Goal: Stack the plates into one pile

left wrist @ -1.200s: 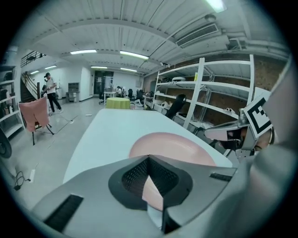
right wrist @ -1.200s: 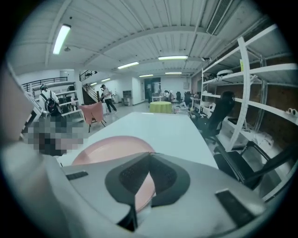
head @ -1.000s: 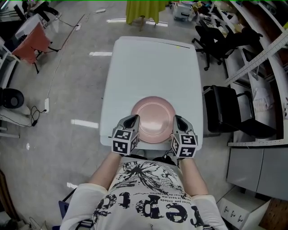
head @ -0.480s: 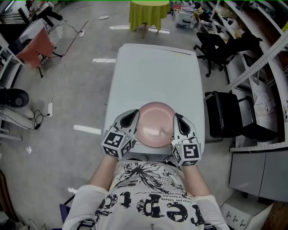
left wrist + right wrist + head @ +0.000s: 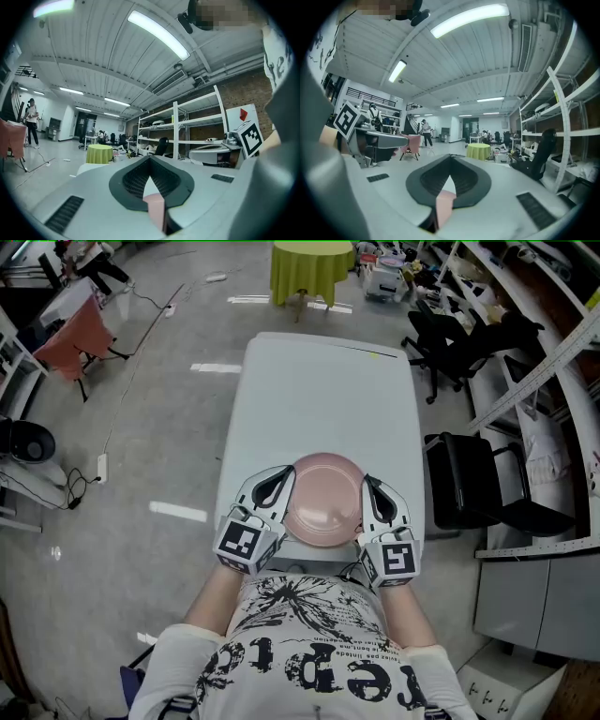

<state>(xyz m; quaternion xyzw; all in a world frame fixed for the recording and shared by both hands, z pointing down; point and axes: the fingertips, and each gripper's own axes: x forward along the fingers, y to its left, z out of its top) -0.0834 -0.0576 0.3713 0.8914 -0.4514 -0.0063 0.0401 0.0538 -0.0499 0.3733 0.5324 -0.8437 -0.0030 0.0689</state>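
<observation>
Both grippers and the plate [image 5: 323, 498] between them sit higher than a second ago, lifted off the table [image 5: 319, 390]. Your left gripper [image 5: 280, 483] is clamped on the plate's left rim and your right gripper [image 5: 368, 489] on its right rim; a pink edge shows pinched between each pair of jaws. The plate hangs at lower centre of the frame, over the table's near end. No other plate is in sight, so stacking looks finished or nearly so. Whether you hold one plate or a pile cannot be told. The table runs bare toward the top of the frame. Its right edge lies just beside the right gripper, with a black chair [image 5: 469, 479] beyond. Your chest [image 5: 314, 615] is close below.
</observation>
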